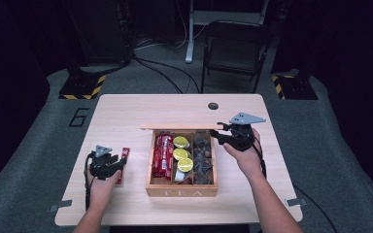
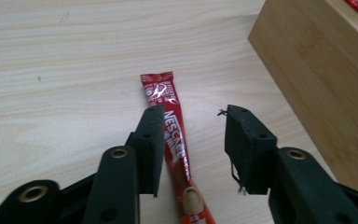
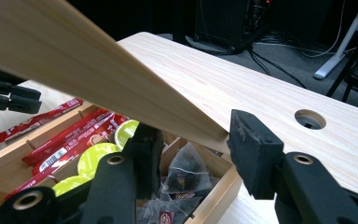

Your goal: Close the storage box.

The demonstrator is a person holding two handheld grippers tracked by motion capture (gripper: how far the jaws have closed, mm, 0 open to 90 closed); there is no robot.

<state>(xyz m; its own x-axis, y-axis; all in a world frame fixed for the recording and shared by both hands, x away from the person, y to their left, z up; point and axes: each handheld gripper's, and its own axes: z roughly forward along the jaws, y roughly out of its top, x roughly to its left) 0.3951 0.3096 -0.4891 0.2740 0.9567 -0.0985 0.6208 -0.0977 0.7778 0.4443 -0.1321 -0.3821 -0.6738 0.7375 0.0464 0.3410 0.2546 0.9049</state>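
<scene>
Your right gripper (image 3: 191, 149) clamps the box lid (image 3: 88, 79) open; if that grip slips, the lid drops onto the tea box (image 1: 182, 191). Your left gripper (image 2: 193, 144) stands part open around the red sachet (image 2: 175, 140) lying on the table (image 2: 51, 70), gripping nothing; close off-centre and the sachet skids away.

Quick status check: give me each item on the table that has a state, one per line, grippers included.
Tea box: open, three compartments filled.
Lid: raised, its edge clamped in the right gripper.
Right gripper: shut on the lid.
Left gripper: open, jaws either side of the loose sachet, pads not pressing it.
Loose sachet: sealed, lying flat on the table left of the box.
Sachets in box: stacked in the left compartment.
</scene>
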